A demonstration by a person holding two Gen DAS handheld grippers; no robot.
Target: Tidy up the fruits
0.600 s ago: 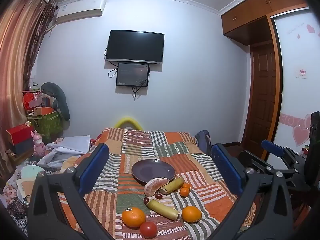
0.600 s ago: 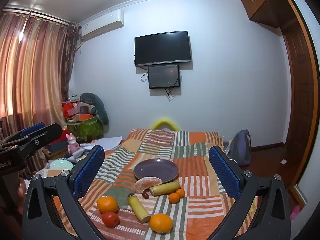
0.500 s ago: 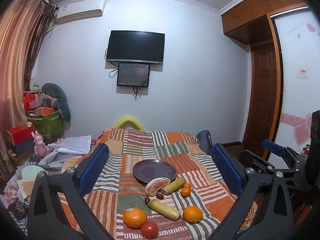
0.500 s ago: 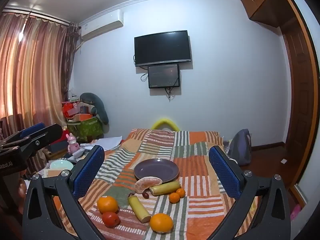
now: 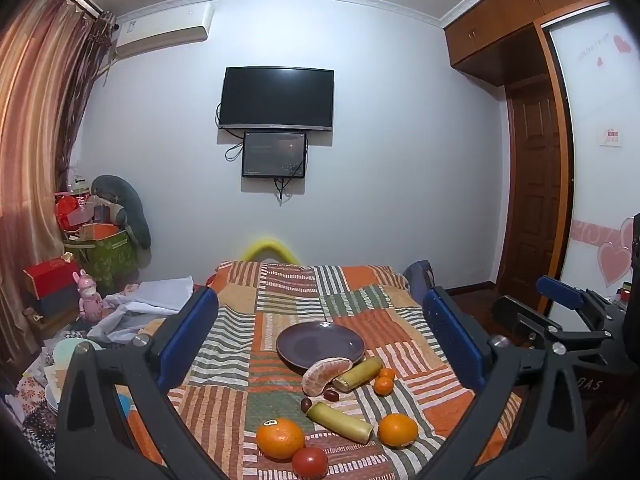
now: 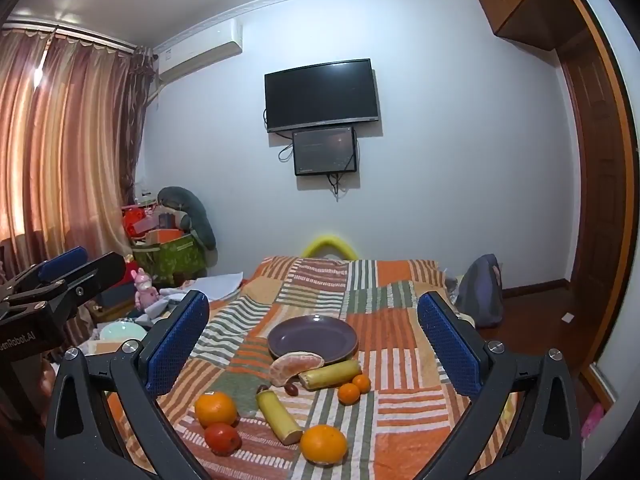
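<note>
Two round oranges [image 6: 216,409], firm and likely to roll, lie on the striped patchwork bedspread [image 6: 400,380] near the empty purple plate [image 6: 313,339]; both grippers' jaws gape empty, best closing across an orange's widest middle.

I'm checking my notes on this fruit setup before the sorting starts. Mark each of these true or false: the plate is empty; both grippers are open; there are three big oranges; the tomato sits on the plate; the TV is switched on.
1. The plate is empty. True.
2. The left gripper and right gripper are open, holding nothing. True.
3. There are three big oranges. False: two, one orange near the tomato, the other orange further right.
4. The tomato sits on the plate. False: it lies on the blanket.
5. The TV is on. False: its screen is dark.
</note>
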